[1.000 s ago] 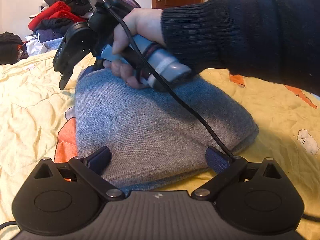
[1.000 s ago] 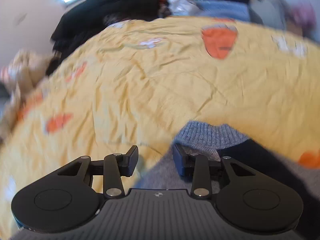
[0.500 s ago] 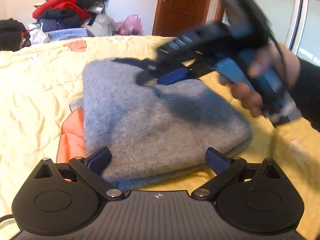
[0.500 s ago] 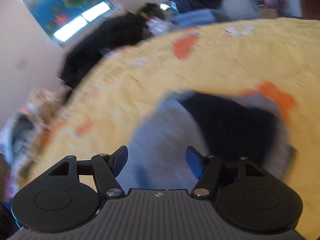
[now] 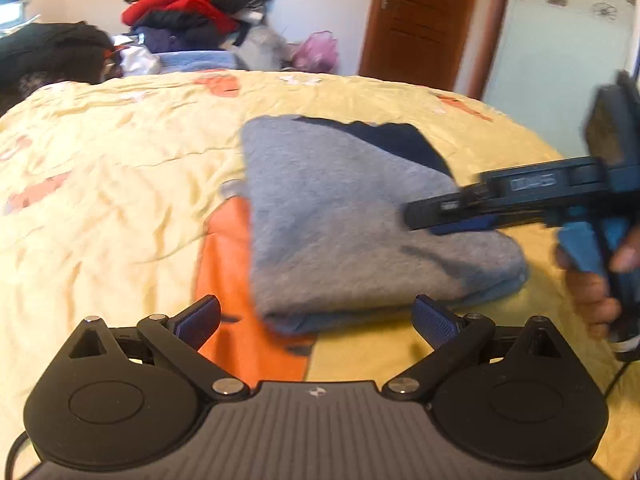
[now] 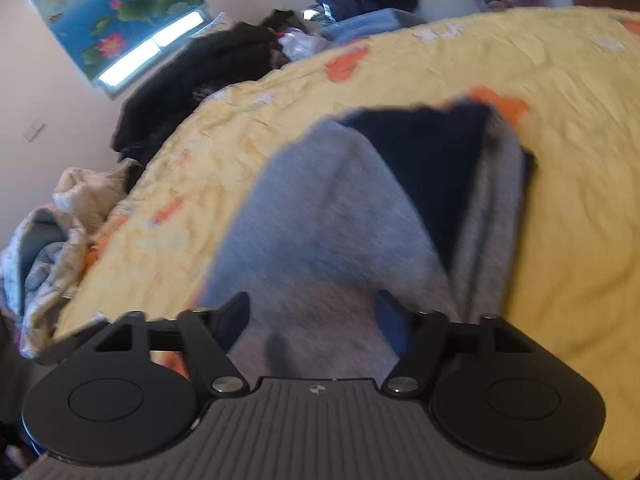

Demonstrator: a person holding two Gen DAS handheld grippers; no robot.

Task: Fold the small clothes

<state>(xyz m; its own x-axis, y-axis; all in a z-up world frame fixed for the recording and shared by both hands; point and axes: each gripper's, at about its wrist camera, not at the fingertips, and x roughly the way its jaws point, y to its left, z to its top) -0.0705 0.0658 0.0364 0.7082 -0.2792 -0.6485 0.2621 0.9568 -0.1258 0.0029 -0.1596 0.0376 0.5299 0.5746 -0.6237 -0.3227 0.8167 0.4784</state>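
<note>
While there's some pale lettering on the side of the right gripper (image 5: pixel 424 216), it's way too blurry to read. So, the folded grey sweater (image 5: pixel 360 232) lies on the yellow quilt (image 5: pixel 100 200), partly over an orange patch (image 5: pixel 228 256), with a dark navy bit (image 5: pixel 384 136) showing at its far end. Left gripper (image 5: pixel 316 316) sits just short of the near fold, jaws wide, nothing in them. Right gripper hangs over the sweater's right side, jaws spread apart and empty too. Behind the bed there's a pile of clothes (image 5: pixel 188 8), a brown door (image 5: pixel 428 20) and a lotus poster (image 6: pixel 116 12). Compared to a second ago, the right gripper has pulled off the sweater's top and swung out to the right.
</note>
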